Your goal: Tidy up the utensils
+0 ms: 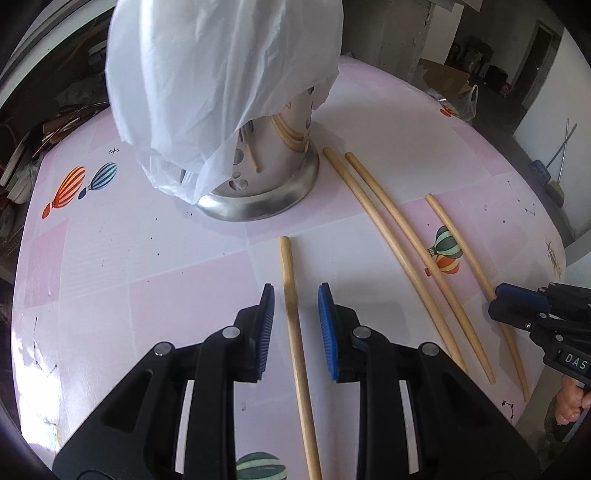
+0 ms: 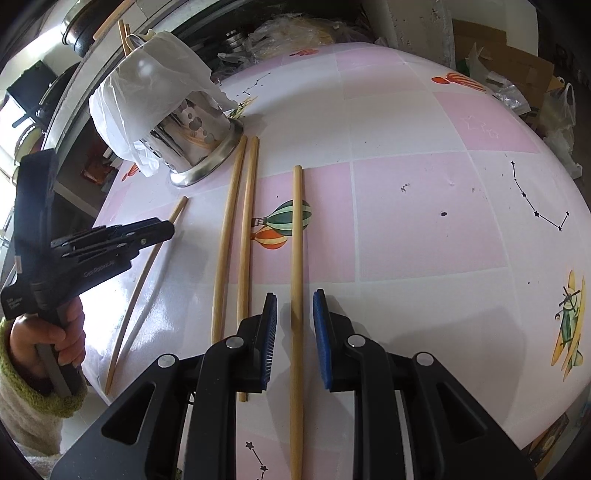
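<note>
Four bamboo chopsticks lie on the pink tablecloth (image 1: 147,277). One chopstick (image 1: 291,332) lies between the pads of my left gripper (image 1: 296,288), which is open, with a gap showing on each side. Another chopstick (image 2: 296,229) lies the same way between the open pads of my right gripper (image 2: 295,295). A pair of chopsticks (image 2: 238,229) rests between the two grippers. The steel perforated holder (image 1: 273,177) stands at the back, draped with a white plastic bag (image 1: 221,74), and more chopsticks show inside it. My right gripper (image 1: 496,299) also shows at the right edge of the left wrist view.
In the right wrist view a hand in a green-cuffed sleeve (image 2: 48,332) holds the left gripper (image 2: 170,230) over the leftmost chopstick (image 2: 147,266). Cardboard boxes and plastic bags (image 2: 554,110) crowd the floor beyond the table's far edge. Pots and clutter (image 2: 81,29) stand behind the holder.
</note>
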### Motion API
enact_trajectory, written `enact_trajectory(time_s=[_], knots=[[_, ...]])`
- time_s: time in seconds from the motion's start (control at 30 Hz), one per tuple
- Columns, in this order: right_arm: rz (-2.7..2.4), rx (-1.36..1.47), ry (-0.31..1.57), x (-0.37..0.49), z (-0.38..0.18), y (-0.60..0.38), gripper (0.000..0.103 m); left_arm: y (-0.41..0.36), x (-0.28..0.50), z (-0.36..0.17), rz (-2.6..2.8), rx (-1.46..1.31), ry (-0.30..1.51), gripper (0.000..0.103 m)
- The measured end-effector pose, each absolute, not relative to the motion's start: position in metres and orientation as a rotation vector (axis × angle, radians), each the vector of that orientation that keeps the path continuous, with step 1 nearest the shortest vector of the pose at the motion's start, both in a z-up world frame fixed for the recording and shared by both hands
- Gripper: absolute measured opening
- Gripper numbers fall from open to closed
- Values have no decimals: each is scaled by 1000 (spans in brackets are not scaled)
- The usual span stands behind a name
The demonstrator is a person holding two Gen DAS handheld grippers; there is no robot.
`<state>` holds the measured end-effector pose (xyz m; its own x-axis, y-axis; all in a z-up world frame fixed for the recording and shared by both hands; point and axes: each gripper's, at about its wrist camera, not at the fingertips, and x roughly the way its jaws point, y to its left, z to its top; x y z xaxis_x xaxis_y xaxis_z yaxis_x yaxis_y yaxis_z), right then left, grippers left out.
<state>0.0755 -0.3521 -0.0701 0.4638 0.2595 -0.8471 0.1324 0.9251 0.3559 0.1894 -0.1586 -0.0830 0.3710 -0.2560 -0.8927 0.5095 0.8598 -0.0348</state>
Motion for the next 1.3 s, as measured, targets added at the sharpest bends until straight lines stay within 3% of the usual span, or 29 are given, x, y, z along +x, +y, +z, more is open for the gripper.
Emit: enact_trajectory(time_s=[0.5,1.3], knots=[[90,407,1085,75,-70,-355,20,-175,206,-85,-464,308,1092,6],[104,405,1056,77,-60,-357,20,-115,170,0,-604,12,880,6]])
